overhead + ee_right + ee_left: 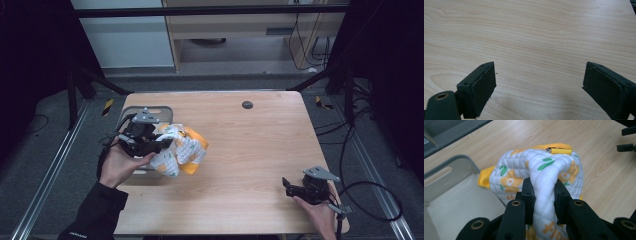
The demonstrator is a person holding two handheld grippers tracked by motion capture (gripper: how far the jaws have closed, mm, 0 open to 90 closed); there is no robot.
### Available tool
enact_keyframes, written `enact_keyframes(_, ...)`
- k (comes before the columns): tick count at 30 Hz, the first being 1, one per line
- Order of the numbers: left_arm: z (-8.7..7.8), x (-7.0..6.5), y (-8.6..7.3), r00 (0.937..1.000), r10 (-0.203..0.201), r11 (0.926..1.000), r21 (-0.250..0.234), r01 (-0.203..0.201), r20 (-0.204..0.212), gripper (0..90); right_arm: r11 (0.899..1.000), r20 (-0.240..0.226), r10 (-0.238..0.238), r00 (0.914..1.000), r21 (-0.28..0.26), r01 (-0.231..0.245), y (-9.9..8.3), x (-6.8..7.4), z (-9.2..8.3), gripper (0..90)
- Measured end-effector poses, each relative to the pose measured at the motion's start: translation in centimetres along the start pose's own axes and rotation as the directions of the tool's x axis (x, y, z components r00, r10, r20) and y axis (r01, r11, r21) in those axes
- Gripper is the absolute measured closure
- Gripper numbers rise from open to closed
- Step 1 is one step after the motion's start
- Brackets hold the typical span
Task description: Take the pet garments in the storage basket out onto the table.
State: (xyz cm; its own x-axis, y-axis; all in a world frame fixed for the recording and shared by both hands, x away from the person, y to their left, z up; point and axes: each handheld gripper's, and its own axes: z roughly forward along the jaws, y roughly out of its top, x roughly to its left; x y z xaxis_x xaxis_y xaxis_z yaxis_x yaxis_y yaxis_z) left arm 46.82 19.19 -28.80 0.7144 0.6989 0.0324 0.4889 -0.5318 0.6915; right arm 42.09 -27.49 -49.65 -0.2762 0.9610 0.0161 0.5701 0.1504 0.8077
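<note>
Quilted cloth (541,170), soft and puffy, is the thing I am moving right now. It is white with orange flowers and green leaves, and it has a yellow edge with a small metal zipper pull (549,150) near the top. It looks like a little padded bag or baby garment, all bunched up.

My left gripper (543,192) pinches a thick fold of the cloth tight between its jaws. The cloth sits at the left side of the wooden table (250,145), just beside the grey bin (451,187), and part of it hangs over the bin's near corner. I think I am in the middle of carrying it, either out of the bin or toward it; I cannot tell which.

My right gripper (539,85) is wide open and holds nothing. It rests low over bare wood, well apart from the cloth.

Next I should keep the pinch firm. The cloth is floppy, so a loose part may drag or catch on the bin rim.
</note>
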Motion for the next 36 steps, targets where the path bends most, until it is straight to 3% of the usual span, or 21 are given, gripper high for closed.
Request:
enact_keyframes(16, 3.1, -2.8, 0.8, 0.996, 0.057, 0.998, 0.023, -0.059, 0.069, 74.7, 1.0, 0.003, -0.006, 1.0, -0.014, 0.006, 0.1, 0.0, -0.1, 11.3)
enact_keyframes(36, 7.2, -6.1, 0.9, 0.9796, 0.136, 0.9862, 0.074, -0.148, 0.148, 74.7, 0.999, 0.011, 0.004, 0.9999, -0.034, -0.004, 0.2, -0.3, -0.3, 10.8)
